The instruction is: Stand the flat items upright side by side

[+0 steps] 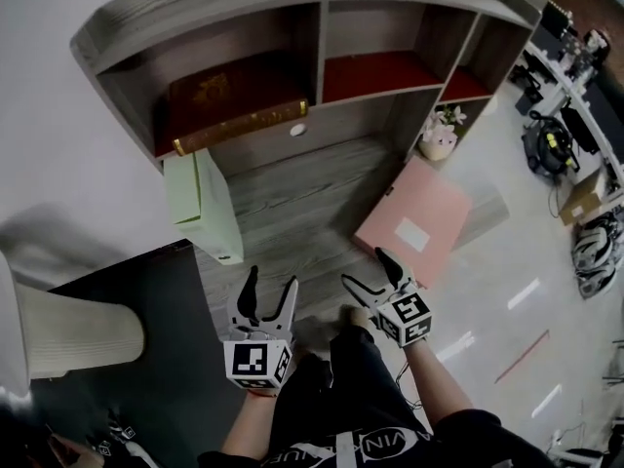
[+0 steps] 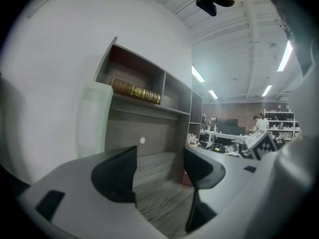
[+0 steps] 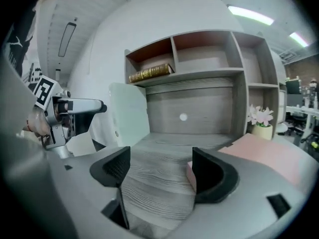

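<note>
A pale green file box (image 1: 200, 203) stands upright at the left of the grey wooden desk (image 1: 292, 213). A pink folder (image 1: 414, 220) lies flat at the right, overhanging the desk edge. A brown book with gold edging (image 1: 229, 105) lies flat in the shelf's left compartment. My left gripper (image 1: 271, 286) hovers at the desk's front, open and empty. My right gripper (image 1: 364, 268) is beside it, near the pink folder's front corner, also open and empty. The right gripper view shows the green box (image 3: 128, 114) ahead left and the pink folder (image 3: 264, 151) just right of the jaws.
A small flower pot (image 1: 441, 136) stands at the desk's right rear, behind the pink folder. The shelf unit (image 1: 322, 27) has three compartments lined in red. A white cylinder (image 1: 68, 334) and a black surface (image 1: 146, 359) lie to the left. Office desks fill the far right.
</note>
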